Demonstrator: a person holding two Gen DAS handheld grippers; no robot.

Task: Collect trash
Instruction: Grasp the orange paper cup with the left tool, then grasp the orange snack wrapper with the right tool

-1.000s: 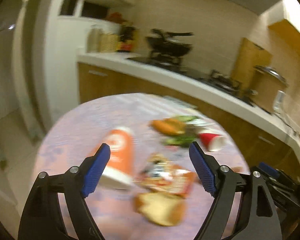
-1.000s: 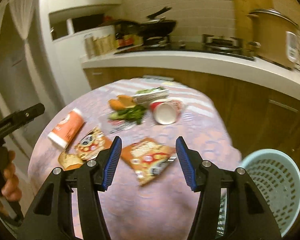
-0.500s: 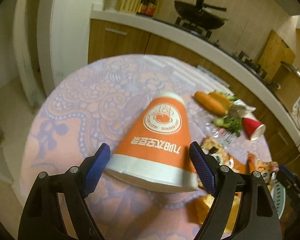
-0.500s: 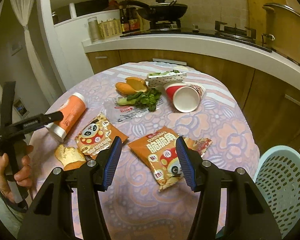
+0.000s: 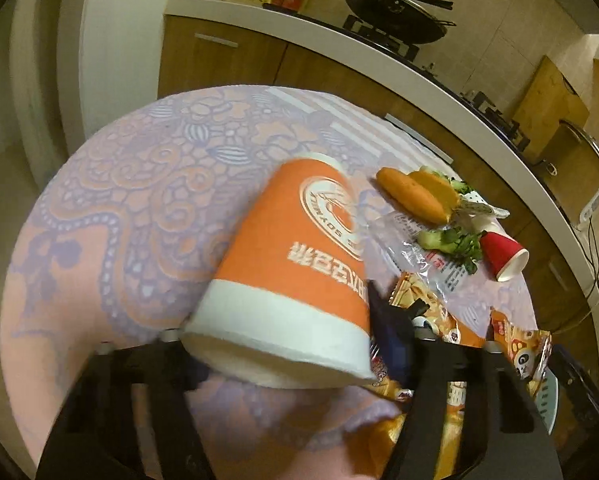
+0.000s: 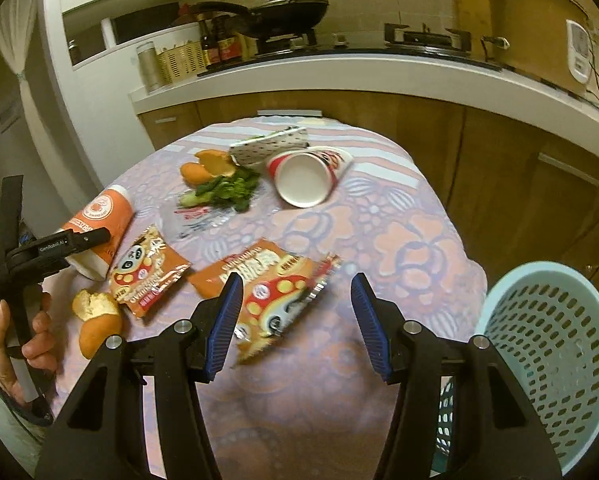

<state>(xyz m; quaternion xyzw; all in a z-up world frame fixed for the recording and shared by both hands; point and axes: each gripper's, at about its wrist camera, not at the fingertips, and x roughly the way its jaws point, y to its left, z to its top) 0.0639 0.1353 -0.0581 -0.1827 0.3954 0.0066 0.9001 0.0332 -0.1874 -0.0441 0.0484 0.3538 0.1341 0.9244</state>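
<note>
Now left hand-held gripper (image 5: 283,344) clamped on orange cup (image 5: 299,264); right hand-held gripper (image 6: 297,324) spread apart; basket (image 6: 555,344) beside table.

A round table (image 6: 419,216) under a purple and peach patterned cloth carries an orange paper cup (image 6: 99,232) on its side at the left edge, two snack packets (image 6: 147,272) (image 6: 275,292), a torn bread roll (image 6: 93,320), a clear wrapper (image 6: 195,216), leafy greens (image 6: 223,192), orange peel (image 6: 207,166), a tipped red cup (image 6: 307,176) and a dotted box (image 6: 269,146).
</note>
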